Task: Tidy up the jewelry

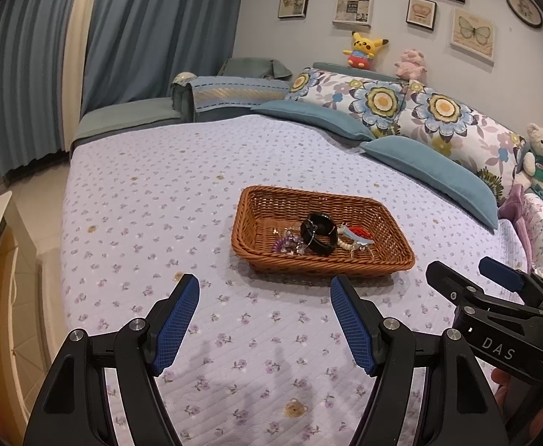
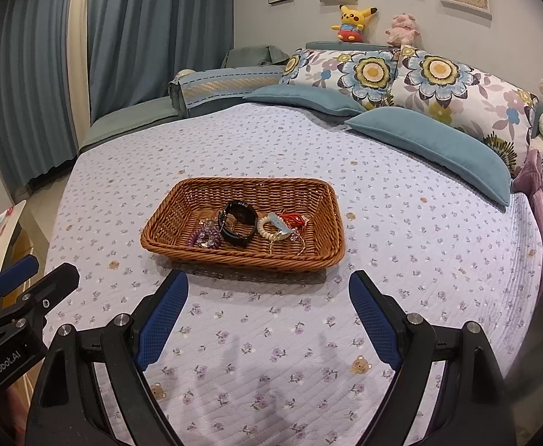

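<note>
**Mia:** Where is the jewelry?

**Ben:** It is all in the basket [image 2: 336, 223]. The basket sits on the bed [image 2: 420, 260], near the middle of the flowery cover.

**Mia:** What is inside it?

**Ben:** A black watch [image 2: 237, 228] sits in the middle. A purple bead bracelet [image 2: 204, 238] lies just to its left, touching it. To the right is a pale bead bracelet [image 2: 267, 227], with a red string piece [image 2: 296, 220] beside it. Some thin shiny bits lie there too, but they are too small to tell what they are.

**Mia:** What are the grippers doing?

**Ben:** The left gripper [image 1: 265, 291] has its jaws wide apart and holds nothing. The right gripper [image 2: 268, 287] is the same, jaws wide apart and empty. Both hang over the bed, on the near side of the basket.

**Mia:** So is the job done?

**Ben:** I think so, or nearly. I see no jewelry lying loose on the cover. Or it may only be starting, and the pieces must come out to be sorted. I cannot tell which.

**Mia:** What would the next move need?

**Ben:** If a piece must be moved, a gripper has to reach over the basket rim and come down on one thing only. The pieces lie in a bunch, so pinching one may drag another along.
</note>
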Available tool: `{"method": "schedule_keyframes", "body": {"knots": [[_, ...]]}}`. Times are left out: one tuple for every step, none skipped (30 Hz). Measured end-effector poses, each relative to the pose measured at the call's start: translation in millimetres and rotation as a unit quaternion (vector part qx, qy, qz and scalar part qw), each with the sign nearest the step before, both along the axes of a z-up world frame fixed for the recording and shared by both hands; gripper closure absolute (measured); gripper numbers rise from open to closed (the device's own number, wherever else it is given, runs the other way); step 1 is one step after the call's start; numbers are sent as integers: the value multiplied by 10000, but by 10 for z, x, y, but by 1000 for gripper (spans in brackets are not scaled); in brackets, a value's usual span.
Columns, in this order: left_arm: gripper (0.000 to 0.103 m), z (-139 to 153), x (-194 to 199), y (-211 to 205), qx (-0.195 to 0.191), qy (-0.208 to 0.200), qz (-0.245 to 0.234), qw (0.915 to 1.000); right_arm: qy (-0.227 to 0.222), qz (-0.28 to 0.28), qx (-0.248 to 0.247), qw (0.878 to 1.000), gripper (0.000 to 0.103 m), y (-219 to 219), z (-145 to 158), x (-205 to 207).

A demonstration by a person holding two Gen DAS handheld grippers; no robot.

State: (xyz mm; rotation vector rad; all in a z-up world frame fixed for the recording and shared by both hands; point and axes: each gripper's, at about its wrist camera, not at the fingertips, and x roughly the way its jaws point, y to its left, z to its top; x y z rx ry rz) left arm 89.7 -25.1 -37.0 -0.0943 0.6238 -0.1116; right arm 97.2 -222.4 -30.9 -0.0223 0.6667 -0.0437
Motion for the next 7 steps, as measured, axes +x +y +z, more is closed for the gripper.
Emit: {"method": "schedule_keyframes", "body": {"knots": [[29, 3, -12, -2, 52, -51, 46, 10000, 1, 1, 8, 10000, 14, -1, -1, -2], [29, 12, -31, -1, 121, -130, 92, 9998, 6, 8, 13, 10000, 14, -1, -2, 2], [29, 24, -47, -10, 183, -193, 130, 9996, 7, 19, 21, 10000, 14, -6, -6, 6], [29, 36, -63, -21, 262, -256, 147, 9992, 0, 28, 31, 10000, 14, -12, -9, 1], [29, 43, -67, -31, 268, -260, 80, 9993, -2, 35, 31, 10000, 14, -10, -10, 6], [29, 42, -61, -33, 231, -223, 19, 9995, 3, 30, 31, 10000, 14, -9, -11, 7], [29, 39, -50, -32, 178, -171, -9, 9997, 9, 30, 43, 10000, 14, -15, -15, 5]]}}
